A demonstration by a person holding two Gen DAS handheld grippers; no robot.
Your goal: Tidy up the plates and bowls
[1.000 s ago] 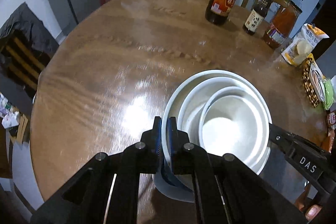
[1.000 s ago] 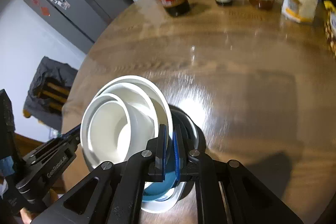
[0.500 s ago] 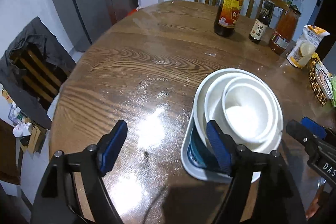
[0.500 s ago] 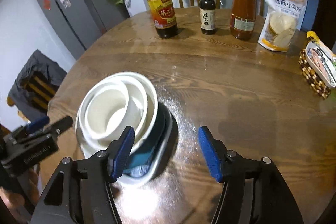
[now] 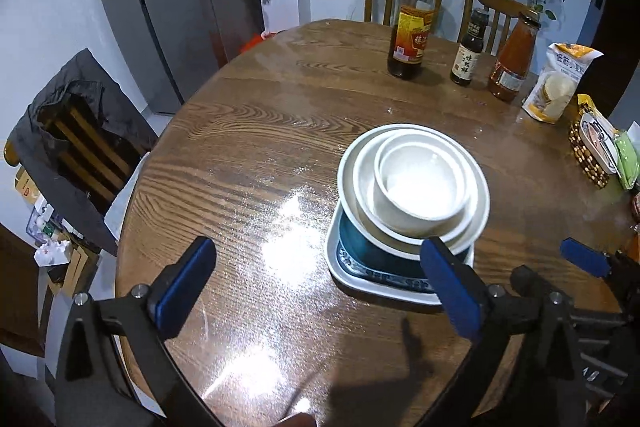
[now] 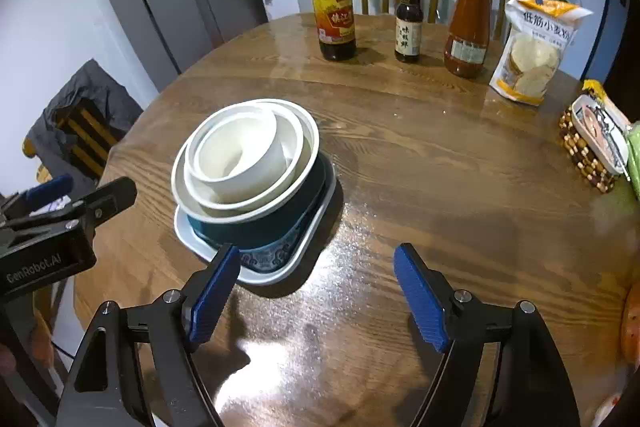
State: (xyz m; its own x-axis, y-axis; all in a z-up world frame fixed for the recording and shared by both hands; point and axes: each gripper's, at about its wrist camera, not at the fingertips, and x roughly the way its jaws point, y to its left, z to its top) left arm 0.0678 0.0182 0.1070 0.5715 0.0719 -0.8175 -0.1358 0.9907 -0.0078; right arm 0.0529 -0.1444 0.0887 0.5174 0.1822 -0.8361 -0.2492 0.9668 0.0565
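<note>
Bowls [image 6: 244, 163]: four, nested on one plate [image 6: 280, 267].
Bottles [image 6: 408, 19]: three, behind the plate.
Left gripper [image 5: 316, 287]: just spread, empty.
Right gripper [image 6: 316, 291]: just spread, empty.

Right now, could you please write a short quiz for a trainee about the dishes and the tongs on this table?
1. True or false: the smallest white bowl sits innermost in the stack.
2. What lies at the bottom of the stack?
3. How many bottles stand at the table's far side: A two, B three, C four?

Key:
1. True.
2. The white square plate, under the teal bowl.
3. B. The tall one is the vinegar bottle.
</note>
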